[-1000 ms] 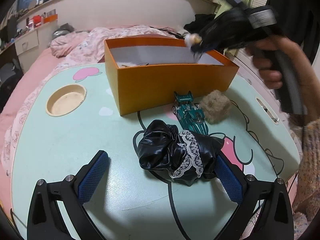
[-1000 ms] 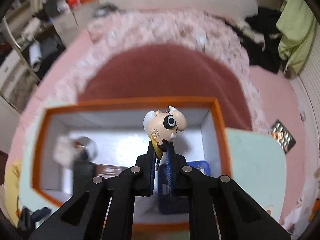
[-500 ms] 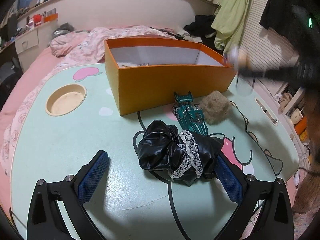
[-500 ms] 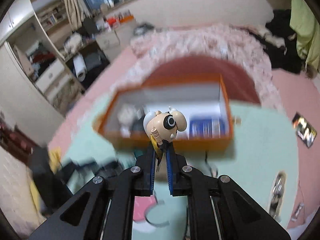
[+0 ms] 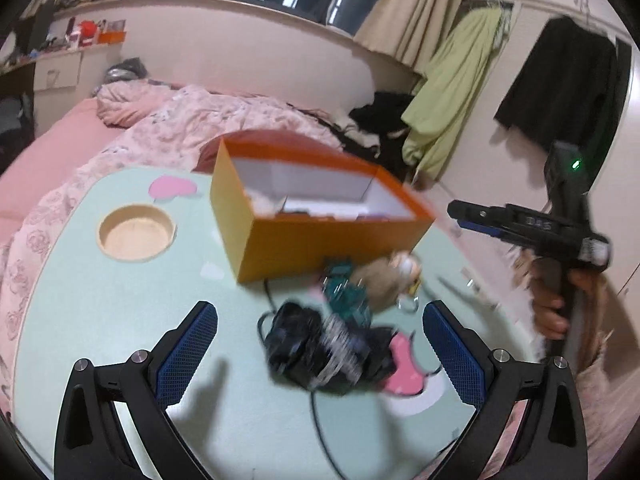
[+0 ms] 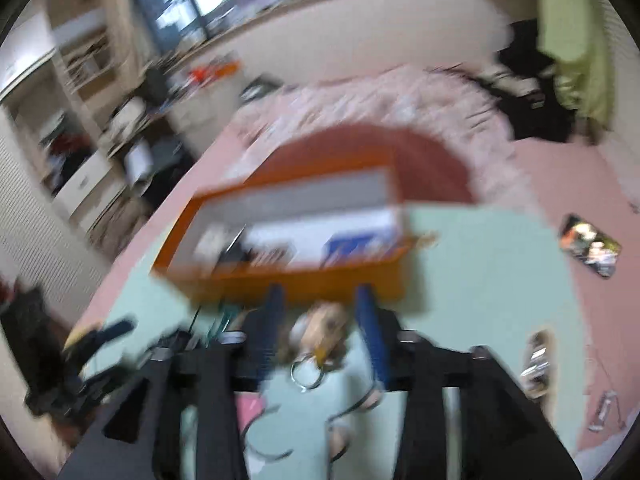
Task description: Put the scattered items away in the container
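The orange box (image 5: 320,240) stands on the mint table (image 5: 120,320), also in the right wrist view (image 6: 304,276). In front of it lie a green toy car (image 5: 344,292), a brown fuzzy ball (image 5: 380,280), a small figure keychain (image 5: 408,268) and a black lace scrunchie (image 5: 324,352). My left gripper (image 5: 320,348) is open above the scrunchie. My right gripper (image 6: 320,320) is open; the keychain figure (image 6: 320,328) lies on the table between its fingers. It shows at the right in the left wrist view (image 5: 464,216). Both views are blurred.
A round wooden cup holder (image 5: 136,232) is set in the table at left. A pink bed (image 5: 60,148) lies behind. A phone (image 6: 590,246) lies on the bed. Small metal items (image 6: 538,356) sit at the table's right edge.
My right gripper has pulled back from above the box, opened and let go of the keychain figure, which now lies by the fuzzy ball. My left gripper has risen and tilted.
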